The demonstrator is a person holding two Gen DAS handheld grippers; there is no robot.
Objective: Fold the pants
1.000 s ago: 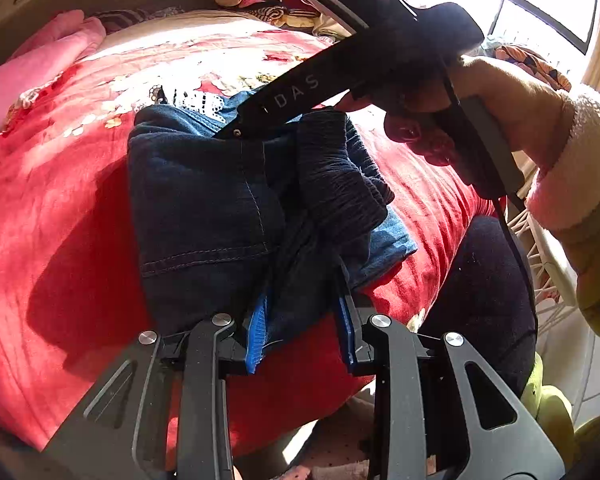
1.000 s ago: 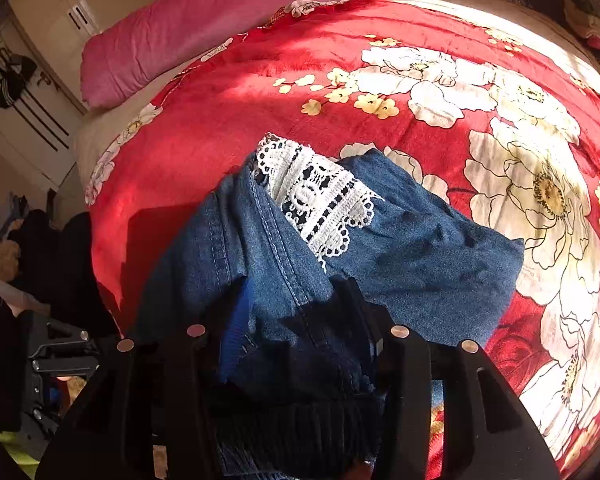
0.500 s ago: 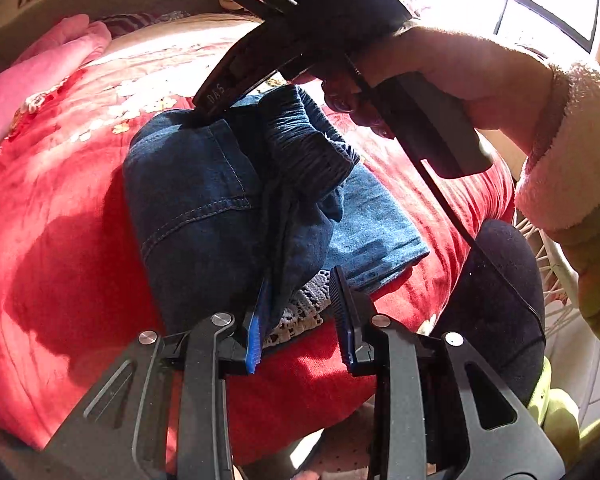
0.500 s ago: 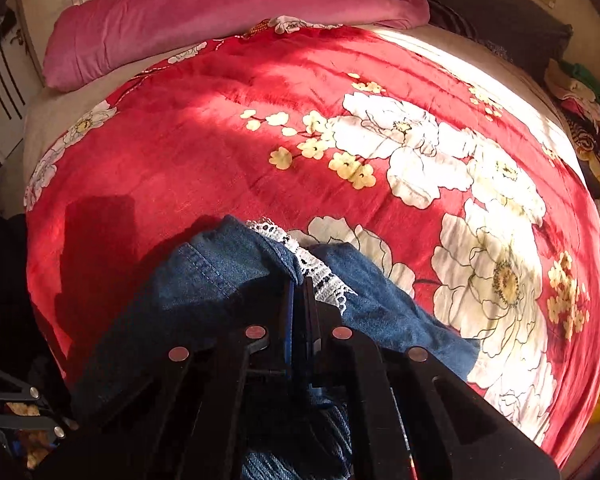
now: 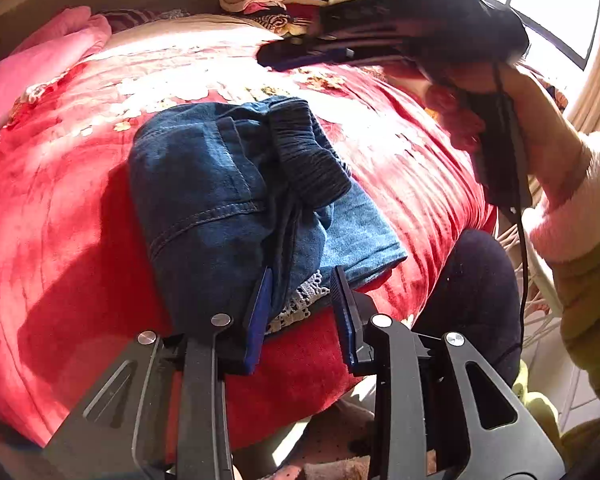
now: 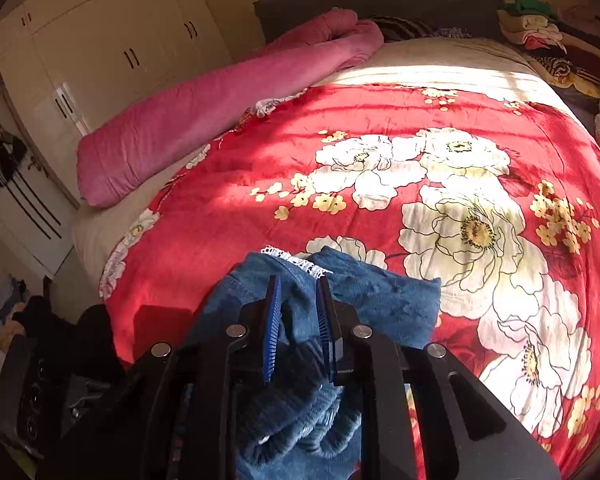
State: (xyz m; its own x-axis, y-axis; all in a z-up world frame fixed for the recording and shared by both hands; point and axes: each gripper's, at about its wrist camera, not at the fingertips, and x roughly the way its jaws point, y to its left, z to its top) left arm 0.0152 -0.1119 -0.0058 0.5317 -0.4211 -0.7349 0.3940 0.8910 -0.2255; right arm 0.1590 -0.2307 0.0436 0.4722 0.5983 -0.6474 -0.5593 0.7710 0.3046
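Left gripper (image 5: 302,292): jaws a little apart, just opened a shade further, blue pads (image 5: 260,316) straddling the near edge of the folded pants (image 5: 204,192) without pressing; left pad just beside the denim fold, right pad clear of the cloth, white lace trim (image 5: 300,300) showing between them. Nothing clamped.

Right gripper (image 6: 298,320): jaws slightly apart, just reopened after closing, lifted above the pants (image 6: 380,300) with nothing gripped; denim and the dark ribbed waistband (image 6: 300,408) visible through the gap below. In the left wrist view, blurred at far right over the bedspread, held by a hand (image 5: 540,120) in a fluffy pink-and-cream cuff.

Pants: folded into a compact bundle near the near edge of the red floral bedspread (image 6: 460,160). Long axis running near to far in the left wrist view, ribbed waistband draped over the top toward the far right, lace-trimmed end pointing near, a lighter denim layer sticking out to the right.

Pink bolster (image 6: 220,112) along the far left of the bed. No writing legible.
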